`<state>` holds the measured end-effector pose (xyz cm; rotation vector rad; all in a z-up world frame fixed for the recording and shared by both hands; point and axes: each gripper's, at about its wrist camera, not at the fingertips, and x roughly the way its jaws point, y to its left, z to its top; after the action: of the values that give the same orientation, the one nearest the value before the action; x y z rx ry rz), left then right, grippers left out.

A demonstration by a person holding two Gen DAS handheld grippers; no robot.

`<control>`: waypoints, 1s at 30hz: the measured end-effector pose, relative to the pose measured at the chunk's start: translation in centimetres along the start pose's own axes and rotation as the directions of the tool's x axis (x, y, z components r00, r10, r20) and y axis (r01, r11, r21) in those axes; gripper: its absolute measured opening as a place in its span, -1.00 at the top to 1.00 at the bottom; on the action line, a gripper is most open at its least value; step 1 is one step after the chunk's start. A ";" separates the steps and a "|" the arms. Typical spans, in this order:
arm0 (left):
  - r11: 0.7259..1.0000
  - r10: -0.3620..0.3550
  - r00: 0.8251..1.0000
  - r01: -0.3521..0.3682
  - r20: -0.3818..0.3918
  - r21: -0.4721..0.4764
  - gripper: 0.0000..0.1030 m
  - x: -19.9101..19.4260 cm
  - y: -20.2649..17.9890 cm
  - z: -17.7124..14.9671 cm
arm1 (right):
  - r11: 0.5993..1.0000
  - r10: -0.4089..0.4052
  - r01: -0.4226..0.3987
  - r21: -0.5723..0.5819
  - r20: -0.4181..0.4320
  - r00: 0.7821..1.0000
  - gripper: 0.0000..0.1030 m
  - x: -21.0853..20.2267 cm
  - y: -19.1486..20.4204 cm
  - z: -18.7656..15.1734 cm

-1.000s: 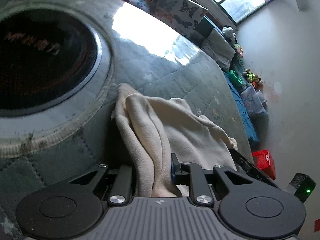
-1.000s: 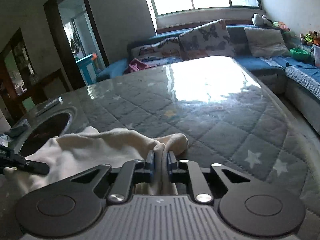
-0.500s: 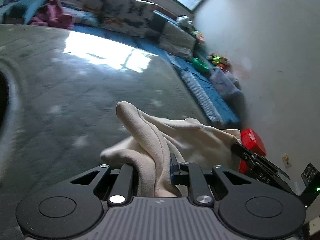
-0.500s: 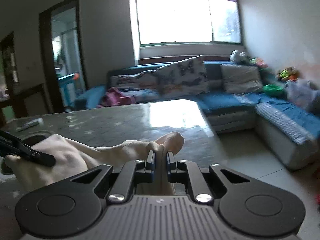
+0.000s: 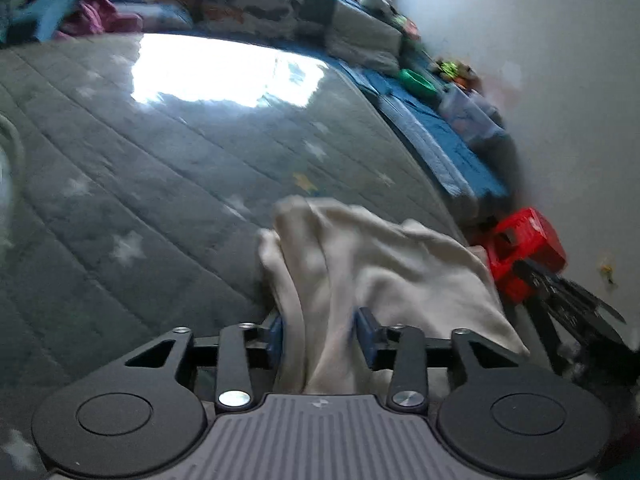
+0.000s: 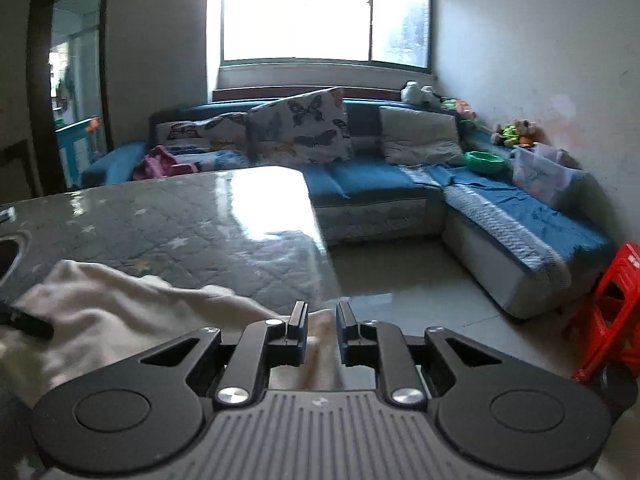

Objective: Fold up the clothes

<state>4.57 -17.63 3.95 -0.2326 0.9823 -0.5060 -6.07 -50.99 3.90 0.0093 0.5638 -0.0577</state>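
Note:
A cream garment (image 5: 376,268) lies bunched on the grey quilted table cover (image 5: 160,184), near its right edge. My left gripper (image 5: 320,330) has its jaws parted, with a thick fold of the cloth running between them. In the right wrist view the same garment (image 6: 120,316) spreads to the left. My right gripper (image 6: 322,326) has its jaws a little apart, with a thin edge of cloth between them. The other gripper's black fingertips show at the right in the left view (image 5: 584,312) and at the left in the right view (image 6: 28,324).
A blue sofa (image 6: 400,176) with butterfly cushions stands behind and right of the table. A red plastic stool (image 6: 612,308) stands on the floor at the right. A round dark opening (image 6: 6,256) sits in the table at the far left.
Both grippers have swung toward the table's right edge, carrying the garment away from the round opening. Both pairs of jaws have opened wider than before.

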 end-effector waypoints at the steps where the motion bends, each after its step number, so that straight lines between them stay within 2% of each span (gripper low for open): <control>1: 1.000 0.013 1.000 -0.014 0.021 0.008 0.18 -0.4 -0.1 0.2 | 1.000 0.016 -0.016 -0.004 0.000 1.000 0.70 0.1 0.3 0.0; 4: 0.999 0.036 0.997 -0.037 0.067 0.018 0.16 -1.0 -0.4 1.1 | 0.998 0.064 -0.064 -0.002 -0.013 0.998 0.65 0.9 1.1 0.2; 7: 0.998 0.060 0.995 -0.062 0.081 0.021 0.02 -0.4 -0.6 1.7 | 0.996 0.089 -0.090 -0.003 -0.029 0.996 0.58 2.0 1.8 0.3; 9: 0.998 0.067 0.995 -0.067 0.075 -0.006 -0.12 0.3 -0.1 2.2 | 0.995 0.100 -0.100 0.009 -0.040 0.994 0.57 2.7 1.9 0.0; 11: 0.998 0.042 0.998 -0.039 0.050 -0.049 -0.23 1.3 0.5 2.6 | 0.994 0.106 -0.105 0.017 -0.052 0.993 0.48 3.0 1.9 -0.4; 12: 0.997 0.029 0.999 -0.026 0.038 -0.071 -0.25 1.7 0.8 2.8 | 0.994 0.106 -0.105 0.014 -0.057 0.993 0.39 3.1 1.9 -0.6; 14: 0.995 0.024 1.000 -0.022 0.019 -0.095 -0.25 2.5 1.1 3.2 | 0.994 0.111 -0.111 0.010 -0.066 0.992 0.38 3.1 1.8 -1.1; 16: 0.994 0.014 1.000 -0.013 0.008 -0.109 -0.17 3.1 1.3 3.4 | 0.993 0.114 -0.114 0.006 -0.070 0.991 0.32 3.1 1.8 -1.4; 18: 0.993 -0.007 1.000 0.008 0.008 -0.118 0.31 3.5 1.4 3.5 | 0.994 0.110 -0.110 -0.003 -0.069 0.992 0.23 3.0 1.9 -1.5; 19: 0.993 -0.014 1.000 0.016 0.021 -0.113 0.36 3.6 1.3 3.5 | 0.994 0.110 -0.111 -0.007 -0.071 0.991 0.23 3.0 1.9 -1.5; 21: 0.997 -0.048 0.997 0.052 0.067 -0.061 0.56 2.9 0.7 3.2 | 0.994 0.108 -0.109 -0.016 -0.072 0.992 0.23 3.0 1.9 -1.6; 22: 0.996 -0.079 0.993 0.082 0.090 -0.022 0.58 2.5 0.2 3.0 | 0.994 0.107 -0.108 -0.019 -0.072 0.992 0.23 3.0 1.9 -1.7; 24: 0.981 -0.177 0.973 0.163 0.149 0.101 0.58 0.8 -0.9 2.1 | 0.994 0.111 -0.113 -0.015 -0.073 0.991 0.22 3.0 1.7 -1.8; 26: 0.952 -0.212 0.957 0.155 0.200 0.265 0.57 -0.6 -2.3 1.0 | 0.993 0.115 -0.116 -0.013 -0.075 0.991 0.22 3.1 1.6 -1.8; 28: 0.931 -0.179 0.957 0.091 0.226 0.354 0.48 -0.9 -3.0 0.4 | 0.993 0.117 -0.118 -0.012 -0.080 0.990 0.22 3.3 1.5 -1.8; 30: 0.940 -0.102 0.969 0.021 0.224 0.341 0.28 -0.5 -2.9 0.4 | 0.993 0.120 -0.121 -0.012 -0.078 0.990 0.22 3.3 1.5 -1.7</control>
<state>3.84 -19.87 5.73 -0.0147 0.6415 -0.6786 -4.05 -49.61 0.68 0.0297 0.6399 0.0654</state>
